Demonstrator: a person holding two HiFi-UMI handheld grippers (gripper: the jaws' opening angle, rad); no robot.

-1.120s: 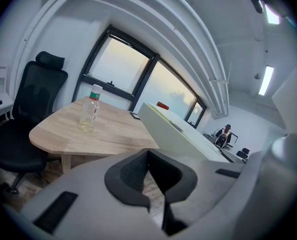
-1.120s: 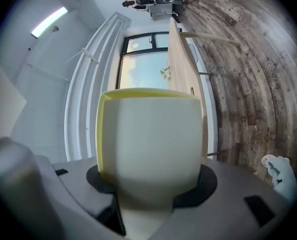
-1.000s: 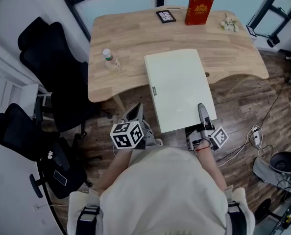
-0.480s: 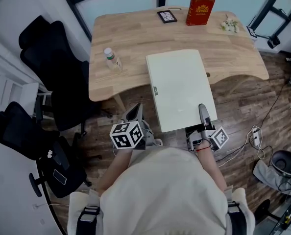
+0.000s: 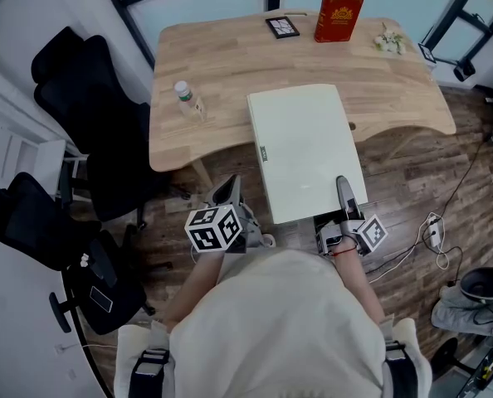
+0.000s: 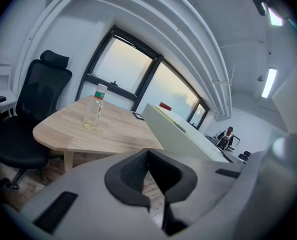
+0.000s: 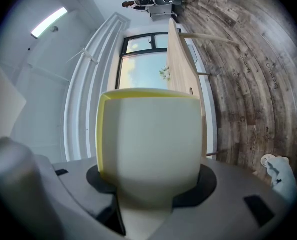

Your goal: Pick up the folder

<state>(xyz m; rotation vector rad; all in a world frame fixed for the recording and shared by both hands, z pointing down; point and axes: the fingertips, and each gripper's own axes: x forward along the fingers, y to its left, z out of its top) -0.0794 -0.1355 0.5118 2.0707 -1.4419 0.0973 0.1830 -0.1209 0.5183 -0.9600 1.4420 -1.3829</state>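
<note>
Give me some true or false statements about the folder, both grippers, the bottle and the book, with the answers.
1. The right gripper grips the folder. True.
2. The left gripper holds the folder too. False: it is shut on nothing, apart from the folder.
3. The bottle lies on its side. False: it stands upright on the desk.
4. A red book stands at the desk's far edge. True.
</note>
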